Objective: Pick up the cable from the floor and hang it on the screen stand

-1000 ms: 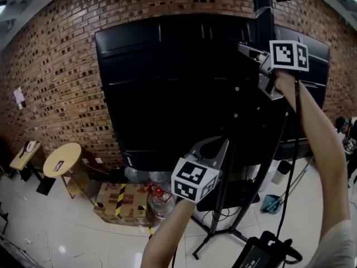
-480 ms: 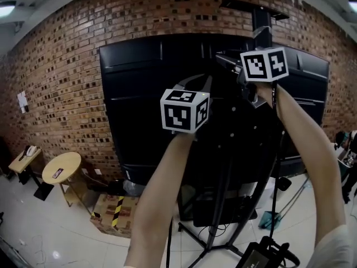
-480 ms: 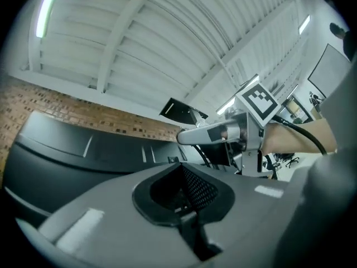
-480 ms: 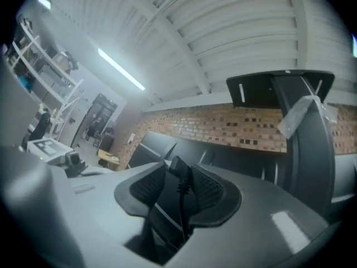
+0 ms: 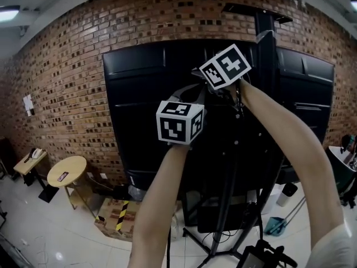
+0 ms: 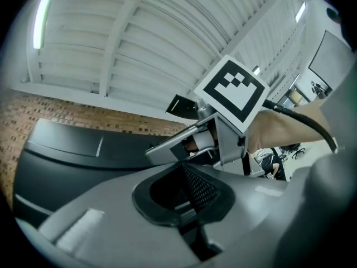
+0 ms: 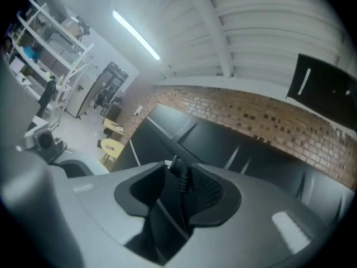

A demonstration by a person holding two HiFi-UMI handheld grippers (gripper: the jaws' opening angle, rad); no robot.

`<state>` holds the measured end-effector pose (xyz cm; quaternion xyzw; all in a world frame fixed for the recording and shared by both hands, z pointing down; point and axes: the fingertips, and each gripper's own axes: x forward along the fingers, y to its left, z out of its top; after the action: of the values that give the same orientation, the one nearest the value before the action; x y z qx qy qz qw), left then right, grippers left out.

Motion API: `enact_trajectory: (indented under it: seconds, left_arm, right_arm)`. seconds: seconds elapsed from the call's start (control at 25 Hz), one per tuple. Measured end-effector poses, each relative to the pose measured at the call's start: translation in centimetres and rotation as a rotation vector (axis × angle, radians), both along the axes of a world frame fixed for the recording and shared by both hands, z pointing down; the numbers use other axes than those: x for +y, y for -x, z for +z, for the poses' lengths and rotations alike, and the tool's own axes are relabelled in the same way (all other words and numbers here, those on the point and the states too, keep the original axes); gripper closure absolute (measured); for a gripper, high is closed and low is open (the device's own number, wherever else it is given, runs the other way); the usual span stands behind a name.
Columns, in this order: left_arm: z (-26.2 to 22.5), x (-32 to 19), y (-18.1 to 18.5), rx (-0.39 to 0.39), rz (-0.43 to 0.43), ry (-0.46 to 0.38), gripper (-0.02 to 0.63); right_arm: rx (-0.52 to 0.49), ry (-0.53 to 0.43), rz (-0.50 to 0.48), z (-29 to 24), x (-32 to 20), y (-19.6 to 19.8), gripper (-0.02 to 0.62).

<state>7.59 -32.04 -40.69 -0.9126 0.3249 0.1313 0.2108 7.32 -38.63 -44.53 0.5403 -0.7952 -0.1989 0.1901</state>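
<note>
My left gripper (image 6: 181, 193) is held up with its fingers apart and empty, ready to help. My right gripper (image 7: 177, 190) has its fingers closed on the cable (image 7: 179, 175), high near the screen stand (image 5: 266, 49), I think for hanging it there

Screen back panel (image 5: 139, 110) and stand column (image 5: 266, 71) block the front; left of the left gripper (image 5: 195, 91) the air seems free.

Screen (image 5: 145, 110) on screen stand (image 5: 266, 43), centre, before brick wall (image 5: 61, 66). Round table (image 5: 67, 171) at 8 o'clock; box (image 5: 117, 216) at 7 o'clock, on floor (image 5: 39, 228) beside it.
</note>
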Motion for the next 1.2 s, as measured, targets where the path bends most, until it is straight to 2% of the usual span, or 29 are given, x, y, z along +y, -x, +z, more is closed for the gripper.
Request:
enact_trajectory:
  seconds: [0.08, 0.16, 0.2, 0.36, 0.48, 0.64, 0.8, 0.96, 1.2]
  left_arm:
    - [0.7, -0.3, 0.8, -0.007, -0.002, 0.014, 0.586]
    - [1.8, -0.3, 1.6, -0.013, -0.010, 0.026, 0.586]
    - [2.6, -0.3, 1.9, -0.020, -0.017, 0.034, 0.586]
    - [5.8, 0.3, 2.2, -0.078, -0.034, 0.053, 0.586]
    - [7.9, 0.6, 2.9, -0.099, -0.048, 0.045, 0.586]
    - [9.6, 0.5, 5.0, -0.039, -0.082, 0.080, 0.586]
    - [9.9, 0.2, 7.8, 0.046, -0.141, 0.102, 0.586]
    - [10.0, 1.3, 6.1, 0.013, -0.117, 0.085, 0.586]
    - [11.2, 3.6, 1.5, -0.067, -0.037, 0.070, 0.586]
  right_arm:
    - [-0.066, 0.006, -0.035, 0.8, 0.0, 0.6, 0.446]
    - [-0.069, -0.014, -0.049, 1.8, 0.2, 1.4, 0.446]
    - [-0.024, -0.041, -0.043, 2.4, 0.5, 1.9, 0.445]
    - [0.292, -0.184, 0.002, 5.2, 2.1, 3.8, 0.443]
    - [0.423, -0.192, -0.001, 7.7, 2.9, 4.9, 0.443]
    - [0.526, -0.191, 0.012, 10.7, 3.8, 5.3, 0.442]
    - [0.666, -0.256, 0.067, 13.9, 5.3, 4.8, 0.440]
    - [0.767, -0.346, 0.150, 16.6, 6.5, 3.3, 0.440]
    - [0.759, -0.459, 0.221, 18.9, 9.3, 0.8, 0.437]
